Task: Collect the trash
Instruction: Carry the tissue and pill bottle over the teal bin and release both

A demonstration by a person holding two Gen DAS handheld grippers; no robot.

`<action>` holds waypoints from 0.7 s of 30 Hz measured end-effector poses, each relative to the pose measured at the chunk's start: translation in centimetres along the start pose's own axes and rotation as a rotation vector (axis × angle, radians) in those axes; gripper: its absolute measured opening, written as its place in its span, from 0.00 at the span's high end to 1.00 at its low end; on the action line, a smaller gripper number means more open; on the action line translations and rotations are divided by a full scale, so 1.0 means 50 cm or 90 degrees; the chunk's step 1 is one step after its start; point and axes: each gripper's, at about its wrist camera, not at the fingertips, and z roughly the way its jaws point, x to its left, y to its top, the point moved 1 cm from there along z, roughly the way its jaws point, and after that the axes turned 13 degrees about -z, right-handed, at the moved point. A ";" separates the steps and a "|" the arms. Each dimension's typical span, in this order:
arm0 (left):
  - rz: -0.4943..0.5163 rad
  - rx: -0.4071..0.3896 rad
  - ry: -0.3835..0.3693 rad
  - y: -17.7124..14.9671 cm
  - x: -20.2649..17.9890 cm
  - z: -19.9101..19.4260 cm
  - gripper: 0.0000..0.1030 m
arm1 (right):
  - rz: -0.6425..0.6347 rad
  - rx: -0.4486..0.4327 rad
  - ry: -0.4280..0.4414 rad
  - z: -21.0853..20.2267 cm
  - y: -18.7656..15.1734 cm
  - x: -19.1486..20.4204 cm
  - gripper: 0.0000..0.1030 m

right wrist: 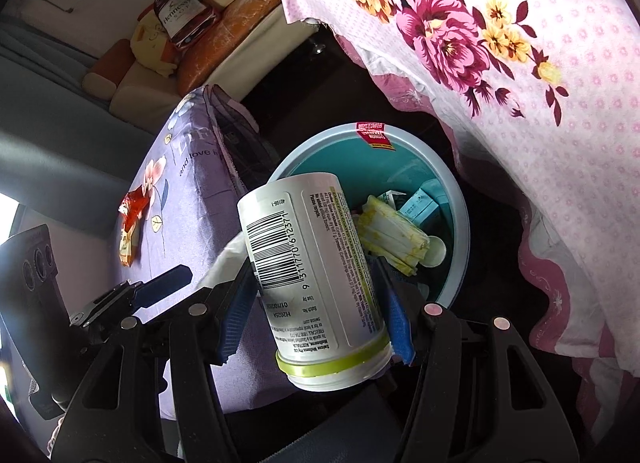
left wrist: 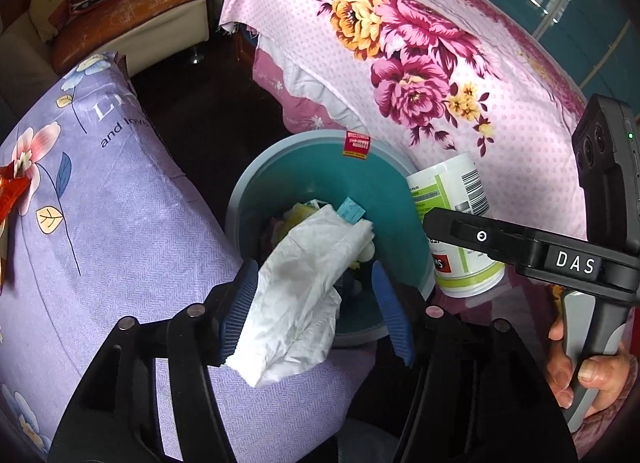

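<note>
Left gripper (left wrist: pixel 316 303): fingers spread wide; a crumpled white wrapper (left wrist: pixel 304 287) rests against the left pad only, hanging half over the teal bin (left wrist: pixel 320 155) rim.
Right gripper (right wrist: pixel 316 303): fingers closed on a white supplement bottle (right wrist: pixel 316 263), tilted, its base toward the bin's 9 o'clock rim.
Bin: on the floor between the purple-covered seat (left wrist: pixel 120 223) and pink floral cover (left wrist: pixel 440 63), already holding trash.
Orange wrapper (right wrist: pixel 130 223): lying uncollected on the purple cover.
Risk, wrapper: unclamped, it may slide outside the rim.
Risk, bottle: released too early, it may strike the rim and bounce out.
Risk, grippers: close together over one opening, they may collide.
</note>
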 end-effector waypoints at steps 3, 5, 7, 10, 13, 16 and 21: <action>0.001 -0.004 0.005 -0.002 0.001 0.000 0.24 | 0.000 0.004 -0.004 0.002 0.001 0.000 0.46; 0.001 -0.002 0.007 -0.005 0.002 0.001 0.19 | -0.002 0.006 -0.006 0.004 0.001 0.002 0.46; -0.001 0.003 0.009 -0.010 0.008 0.004 0.16 | -0.003 0.011 -0.005 0.009 0.000 0.005 0.46; -0.001 0.005 0.017 -0.021 0.019 0.007 0.15 | -0.006 0.017 -0.004 0.018 -0.002 0.012 0.46; -0.008 0.011 0.020 -0.030 0.031 0.010 0.14 | -0.010 0.025 -0.004 0.027 -0.003 0.020 0.46; -0.016 0.015 0.018 -0.036 0.043 0.011 0.13 | -0.016 0.031 -0.008 0.034 -0.003 0.030 0.46; -0.028 0.019 0.015 -0.043 0.059 0.011 0.12 | -0.019 0.041 -0.016 0.044 -0.003 0.040 0.45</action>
